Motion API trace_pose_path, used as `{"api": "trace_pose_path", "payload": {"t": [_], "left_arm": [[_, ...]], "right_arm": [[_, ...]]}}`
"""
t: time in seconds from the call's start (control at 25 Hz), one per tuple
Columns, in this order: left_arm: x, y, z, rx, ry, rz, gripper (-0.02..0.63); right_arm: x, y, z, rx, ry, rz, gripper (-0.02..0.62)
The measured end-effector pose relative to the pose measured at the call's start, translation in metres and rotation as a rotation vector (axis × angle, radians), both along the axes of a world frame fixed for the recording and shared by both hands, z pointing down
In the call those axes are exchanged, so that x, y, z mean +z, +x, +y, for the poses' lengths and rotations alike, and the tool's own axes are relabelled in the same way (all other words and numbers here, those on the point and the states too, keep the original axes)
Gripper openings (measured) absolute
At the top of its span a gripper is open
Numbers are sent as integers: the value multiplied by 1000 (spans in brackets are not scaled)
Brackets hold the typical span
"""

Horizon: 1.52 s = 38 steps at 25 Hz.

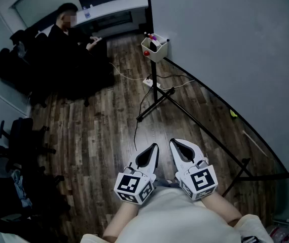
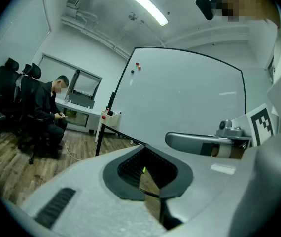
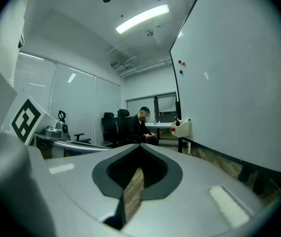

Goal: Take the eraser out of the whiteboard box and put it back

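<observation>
- Fingers, left gripper (image 1: 154, 147): clenched tip to tip with nothing between them, in its own view (image 2: 143, 148) as well; held low, close in front of my body.
- Fingers, right gripper (image 1: 175, 142): likewise clenched and empty (image 3: 139, 146), just beside the left one, the two tips leaning slightly toward each other.
- Seated person (image 1: 66, 37): far left across the wooden floor (image 1: 104, 130), well apart from my reach and no part of the job.
- Whiteboard box (image 1: 154, 48): straight ahead and well apart from both sets of tips, hung at the far end of the board's frame. It sits left of the jaw line in the left gripper view (image 2: 111, 117) and right of it in the right gripper view (image 3: 181, 127), so it lies between the two lines of aim.
- Eraser: I cannot pick it out from here; small red and dark items poke from the box top, too small to name.
- Whiteboard (image 1: 225, 44): runs along my right, so the right gripper is on the board side. By my judgement neither gripper is clearly nearer, and a long approach forward comes first.
</observation>
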State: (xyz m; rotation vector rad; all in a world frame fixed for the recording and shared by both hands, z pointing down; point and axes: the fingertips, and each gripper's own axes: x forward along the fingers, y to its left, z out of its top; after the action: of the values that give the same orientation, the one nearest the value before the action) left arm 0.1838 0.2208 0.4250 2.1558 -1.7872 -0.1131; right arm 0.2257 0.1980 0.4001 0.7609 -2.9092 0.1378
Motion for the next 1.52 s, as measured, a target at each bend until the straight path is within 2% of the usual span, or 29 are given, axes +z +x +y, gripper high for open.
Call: {"api": "trace_pose_path", "payload": {"t": [0.4,0.68,1.0,1.28,1.52], "left_arm": [[-1,21,14,-2,10,-44,0],[-3,16,11,-36,7,-53,0],[0,-17,-9,-52,-3,-57,0],[-4,-56,-43,-20,5,-69,0],[-1,-93,-82,2,-22,-75,0]], "right_arm": [[-3,13,15,-21,24,-24,5],[1,8,21,-79,-20,-37,6],[4,-21,-2,-80,-33,-49,6],[2,-55,-32,-41,-31,-44,6],[-1,-86,-70,-17,-29,-34,6]]}}
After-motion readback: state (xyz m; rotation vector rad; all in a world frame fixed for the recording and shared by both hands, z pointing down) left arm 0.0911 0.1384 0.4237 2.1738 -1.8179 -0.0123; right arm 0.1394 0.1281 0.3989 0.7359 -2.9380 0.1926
